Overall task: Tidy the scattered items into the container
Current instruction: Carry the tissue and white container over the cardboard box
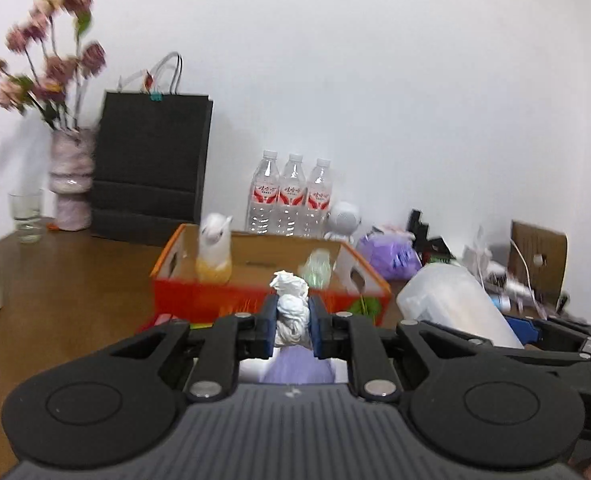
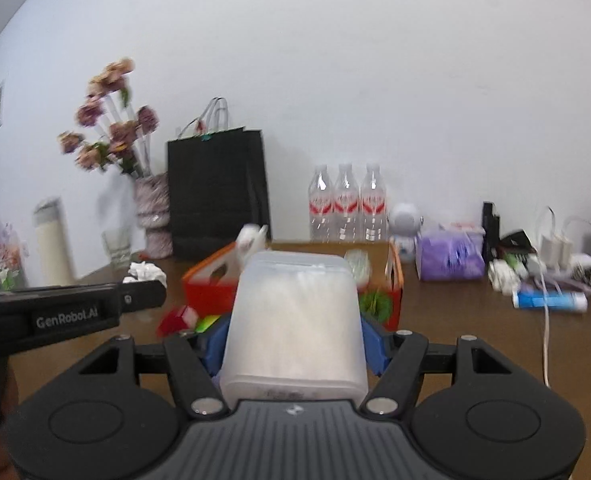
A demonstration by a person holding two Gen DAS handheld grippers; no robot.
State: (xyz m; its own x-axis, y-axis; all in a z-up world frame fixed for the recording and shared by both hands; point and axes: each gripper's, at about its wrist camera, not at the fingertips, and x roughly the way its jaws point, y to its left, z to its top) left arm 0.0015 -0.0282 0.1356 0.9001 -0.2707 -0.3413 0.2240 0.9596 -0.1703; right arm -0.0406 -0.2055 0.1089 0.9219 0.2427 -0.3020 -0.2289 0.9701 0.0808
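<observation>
So the left gripper (image 1: 291,322) has its jaws squeezed nearly together on a crumpled tissue (image 1: 290,300), which sticks up above the blue pads. The right gripper (image 2: 293,340) has its jaws spread wide around a frosted plastic tub (image 2: 293,320), clamped on both sides, and the tub fills most of the right wrist view.

The orange cardboard box (image 1: 255,300) sits on the brown table (image 1: 75,280), straight ahead at 12 o'clock from both grippers. A white llama toy (image 1: 214,248) stands in it at the left end, and a small clear greenish thing (image 1: 315,268) is near the right end; too blurry to say what.

At about 9 o'clock in the right wrist view the left gripper pokes in with the tissue. Behind the box: three water bottles (image 1: 289,196), a black paper bag (image 1: 151,168) and a vase of flowers (image 1: 73,176). A purple tissue pack (image 2: 449,258) is at 2 o'clock.
</observation>
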